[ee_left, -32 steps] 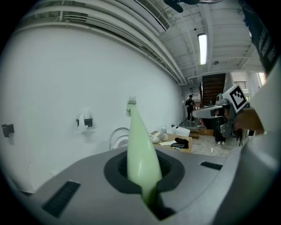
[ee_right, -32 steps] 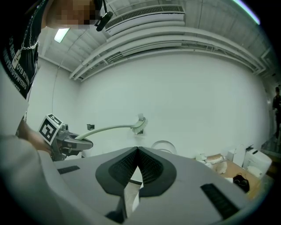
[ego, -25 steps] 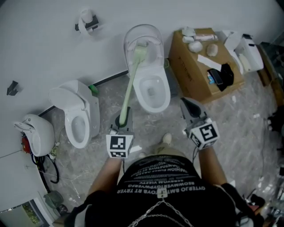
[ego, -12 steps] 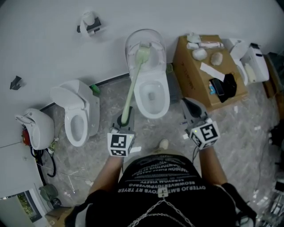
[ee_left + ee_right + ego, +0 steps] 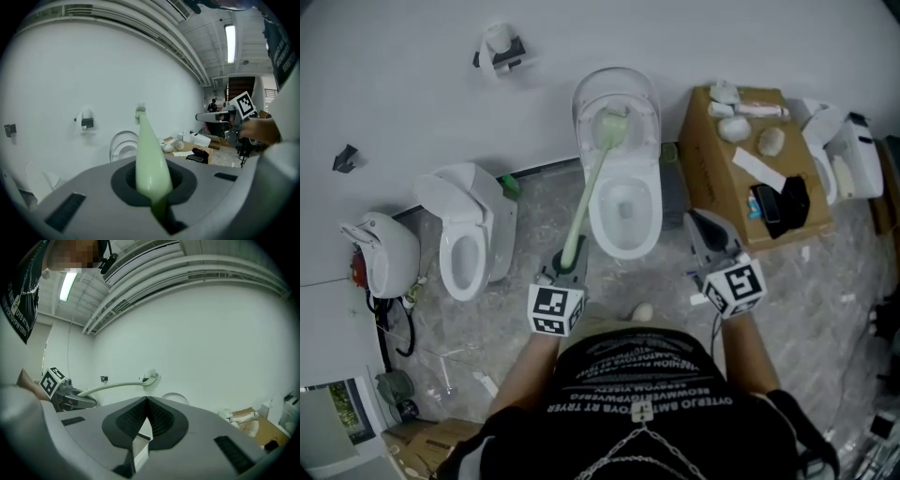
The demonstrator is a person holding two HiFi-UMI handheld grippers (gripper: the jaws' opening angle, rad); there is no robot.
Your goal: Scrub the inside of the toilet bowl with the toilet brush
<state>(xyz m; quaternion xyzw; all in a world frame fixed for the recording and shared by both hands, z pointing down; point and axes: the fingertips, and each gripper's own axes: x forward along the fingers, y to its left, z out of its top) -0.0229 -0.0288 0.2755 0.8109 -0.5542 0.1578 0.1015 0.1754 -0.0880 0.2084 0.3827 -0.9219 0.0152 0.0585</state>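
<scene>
The white toilet [image 5: 623,202] stands open at the centre, its lid [image 5: 617,94] raised against the wall. A pale green toilet brush [image 5: 586,197] runs from my left gripper [image 5: 567,261] up to its head [image 5: 612,127], which hangs in front of the raised lid, above the bowl. My left gripper [image 5: 152,187] is shut on the brush handle [image 5: 149,159]. To the right of the bowl, my right gripper [image 5: 706,232] is shut and holds nothing; its jaws [image 5: 145,401] meet. The right gripper view catches the brush [image 5: 117,386] from the side.
A second toilet [image 5: 469,246] and a white fixture [image 5: 380,267] stand at the left. A cardboard box [image 5: 712,173] with small items on top sits right of the bowl, with a white appliance [image 5: 853,155] beyond it. A paper holder [image 5: 502,45] hangs on the wall.
The head view has shifted, so the toilet sits slightly further right and lower. The brush head has come down a little in front of the lid. Both grippers keep their state.
</scene>
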